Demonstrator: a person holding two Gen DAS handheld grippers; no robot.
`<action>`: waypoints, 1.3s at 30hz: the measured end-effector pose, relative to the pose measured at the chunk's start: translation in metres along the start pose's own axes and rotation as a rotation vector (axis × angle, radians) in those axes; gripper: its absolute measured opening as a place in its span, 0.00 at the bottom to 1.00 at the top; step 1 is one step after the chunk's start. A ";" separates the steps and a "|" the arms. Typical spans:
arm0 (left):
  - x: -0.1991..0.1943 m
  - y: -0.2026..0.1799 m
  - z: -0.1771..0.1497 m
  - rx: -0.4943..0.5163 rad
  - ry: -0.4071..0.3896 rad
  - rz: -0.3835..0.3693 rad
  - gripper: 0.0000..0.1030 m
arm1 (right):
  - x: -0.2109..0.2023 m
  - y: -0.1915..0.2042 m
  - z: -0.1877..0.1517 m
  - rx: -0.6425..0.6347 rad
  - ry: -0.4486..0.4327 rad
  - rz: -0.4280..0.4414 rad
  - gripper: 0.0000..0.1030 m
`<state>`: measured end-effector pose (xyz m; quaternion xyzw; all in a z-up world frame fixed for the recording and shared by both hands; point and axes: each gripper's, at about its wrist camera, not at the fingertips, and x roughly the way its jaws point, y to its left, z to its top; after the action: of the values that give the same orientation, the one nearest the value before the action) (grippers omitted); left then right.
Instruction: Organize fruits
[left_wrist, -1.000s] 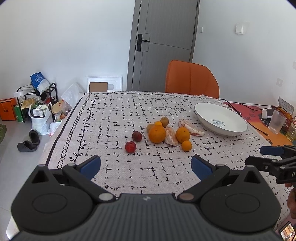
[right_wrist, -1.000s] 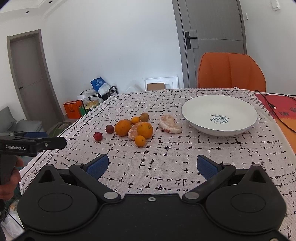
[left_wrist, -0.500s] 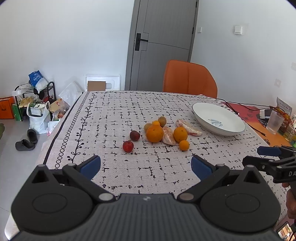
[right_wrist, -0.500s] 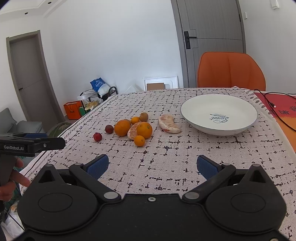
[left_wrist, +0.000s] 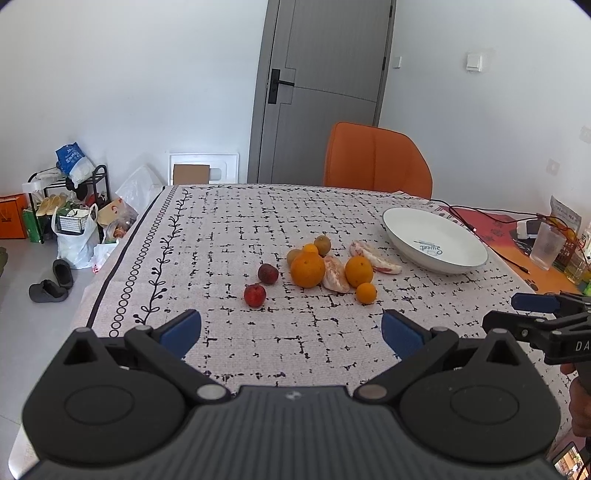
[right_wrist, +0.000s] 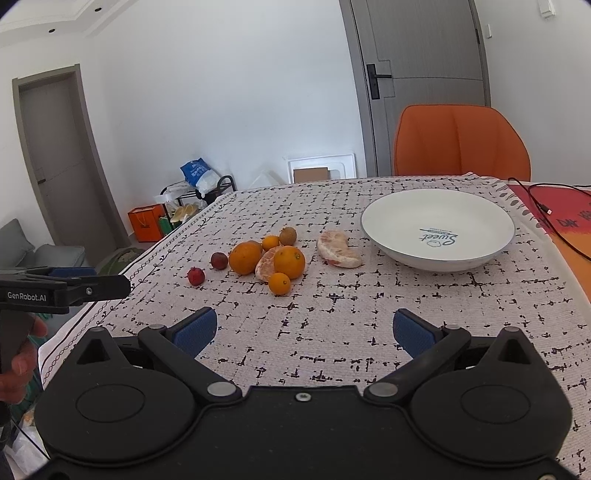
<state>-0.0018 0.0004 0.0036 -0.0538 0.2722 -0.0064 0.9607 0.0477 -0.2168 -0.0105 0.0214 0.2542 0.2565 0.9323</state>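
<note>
Overhead nothing but white walls and a grey door (left_wrist: 321, 88) frame the room, with an orange chair (left_wrist: 376, 160) pushed up to the far edge of the table. Its tablecloth (left_wrist: 229, 229) is pale with a broken black grid and a vine border along the left side. Near the middle lies the cluster of fruit: a large orange (left_wrist: 307, 269), a second orange (left_wrist: 358, 271), a small one (left_wrist: 366, 292), peeled citrus segments (right_wrist: 339, 249), two kiwis and two dark red fruits (left_wrist: 255, 295) set slightly apart to the left. A white bowl (right_wrist: 373, 221) stands empty just right of them. On the floor at left sit a shoe rack (left_wrist: 66, 199), bags and slippers. Both the left gripper (left_wrist: 291, 330) and right gripper (right_wrist: 302, 328) hover above the near cloth, jaws spread wide, holding nothing.
</note>
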 end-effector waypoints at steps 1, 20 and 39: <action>0.001 0.000 0.000 -0.001 0.000 -0.001 1.00 | 0.000 0.000 0.000 -0.001 -0.001 0.000 1.00; 0.020 0.005 0.006 -0.014 -0.006 -0.018 0.98 | 0.016 -0.007 0.004 0.005 0.005 0.058 1.00; 0.068 0.019 0.008 -0.036 0.039 0.006 0.66 | 0.058 -0.014 0.012 0.010 0.032 0.111 0.92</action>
<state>0.0597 0.0174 -0.0276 -0.0702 0.2912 0.0005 0.9541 0.1030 -0.1994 -0.0292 0.0362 0.2690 0.3068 0.9123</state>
